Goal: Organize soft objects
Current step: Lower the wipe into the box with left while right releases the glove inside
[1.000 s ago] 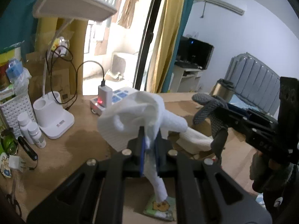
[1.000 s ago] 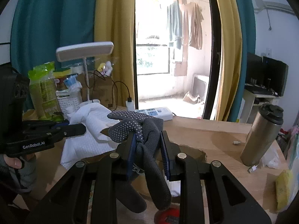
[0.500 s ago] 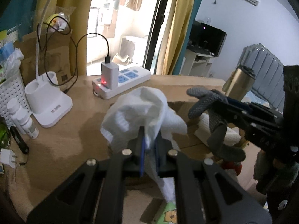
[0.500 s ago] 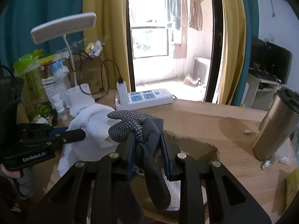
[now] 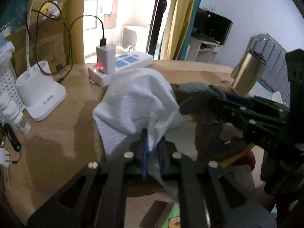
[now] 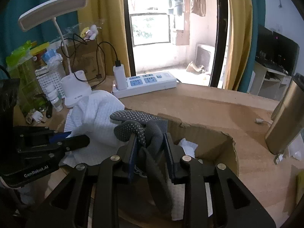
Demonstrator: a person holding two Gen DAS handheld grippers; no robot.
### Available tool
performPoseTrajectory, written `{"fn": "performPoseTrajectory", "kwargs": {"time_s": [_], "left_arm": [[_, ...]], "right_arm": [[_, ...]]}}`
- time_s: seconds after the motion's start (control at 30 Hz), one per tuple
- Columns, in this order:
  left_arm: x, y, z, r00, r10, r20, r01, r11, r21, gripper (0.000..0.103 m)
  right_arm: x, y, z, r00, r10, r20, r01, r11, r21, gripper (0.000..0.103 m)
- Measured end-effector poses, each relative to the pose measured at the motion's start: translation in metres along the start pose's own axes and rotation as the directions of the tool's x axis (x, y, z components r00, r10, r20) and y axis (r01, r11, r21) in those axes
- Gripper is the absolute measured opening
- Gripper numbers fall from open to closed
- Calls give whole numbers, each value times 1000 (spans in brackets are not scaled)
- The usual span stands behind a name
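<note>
Sunlight from the balcony door falls on a cluttered wooden desk (image 6: 209,104), where an open cardboard box (image 6: 216,142) sits below both tools: the left tool (image 5: 152,152) pinches a bunched white waffle-weave cloth (image 5: 136,102) and the right tool (image 6: 150,148) is clamped on a grey knitted glove with grip dots (image 6: 140,127), both held just above the box. Both look light, limp and unbreakable, so I'd say a pinch on a thick fold suits them, though loose ends will drape and may snag the rim. Only "GenRobot.AI" on the left tool's body reads clearly.

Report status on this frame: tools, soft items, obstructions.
Left tool shut on white cloth. Right tool shut on grey dotted glove. Both over open cardboard box. Nothing blocking the drop.
</note>
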State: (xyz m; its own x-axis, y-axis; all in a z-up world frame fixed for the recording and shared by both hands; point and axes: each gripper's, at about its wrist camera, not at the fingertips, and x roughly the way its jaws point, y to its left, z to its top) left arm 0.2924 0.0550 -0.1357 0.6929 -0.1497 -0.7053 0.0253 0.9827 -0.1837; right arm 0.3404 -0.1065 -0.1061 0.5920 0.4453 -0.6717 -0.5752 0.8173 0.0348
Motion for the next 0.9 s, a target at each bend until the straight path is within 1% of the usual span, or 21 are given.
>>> {"fn": "performPoseTrajectory", "kwargs": {"time_s": [0.03, 0.1, 0.17, 0.3, 0.5, 0.57, 0.6, 0.63, 0.7, 0.73, 0.9], "left_arm": [[1, 0, 0, 1000, 2, -6, -2, 1000, 1, 11], [2, -2, -1, 1000, 8, -8, -7, 1000, 5, 11], [2, -3, 0, 1000, 10, -17, -10, 1000, 2, 12], [-1, -5, -1, 1000, 8, -25, -8, 1000, 0, 17], [-15, -13, -2, 1000, 5, -10, -5, 1000, 16, 25], [-21, -15, -3, 1000, 9, 4, -9, 1000, 16, 30], [-26, -16, -3, 1000, 12, 15, -12, 1000, 12, 38], [-30, -17, -3, 1000, 11, 26, -12, 1000, 8, 50], [-41, -18, -4, 999, -1, 52, 1, 1000, -2, 60], [-46, -18, -4, 998, -6, 60, 6, 1000, -5, 62], [-65, -26, -7, 997, 0, 82, -1, 1000, 13, 63]], "right_arm": [[0, 0, -1, 1000, 0, -1, 0, 1000, 1, 36], [-1, 0, -1, 1000, -1, 0, 1, 1000, 1, 45], [-4, -1, -1, 1000, -1, 6, 1, 1000, 3, 48], [-12, 1, 0, 1000, -8, 20, 8, 1000, 2, 50], [-31, 2, -2, 999, -22, 47, 22, 1000, 8, 50], [-40, 3, -3, 998, -28, 60, 28, 1000, 9, 50], [-44, 4, -3, 997, -31, 66, 30, 1000, 9, 50], [-50, 4, -4, 997, -35, 72, 35, 999, 9, 50], [-58, 4, -6, 996, -42, 84, 41, 999, 12, 50], [-63, 5, -7, 995, -45, 89, 43, 999, 14, 50], [-83, 6, -14, 992, -55, 112, 52, 998, 24, 51]]}}
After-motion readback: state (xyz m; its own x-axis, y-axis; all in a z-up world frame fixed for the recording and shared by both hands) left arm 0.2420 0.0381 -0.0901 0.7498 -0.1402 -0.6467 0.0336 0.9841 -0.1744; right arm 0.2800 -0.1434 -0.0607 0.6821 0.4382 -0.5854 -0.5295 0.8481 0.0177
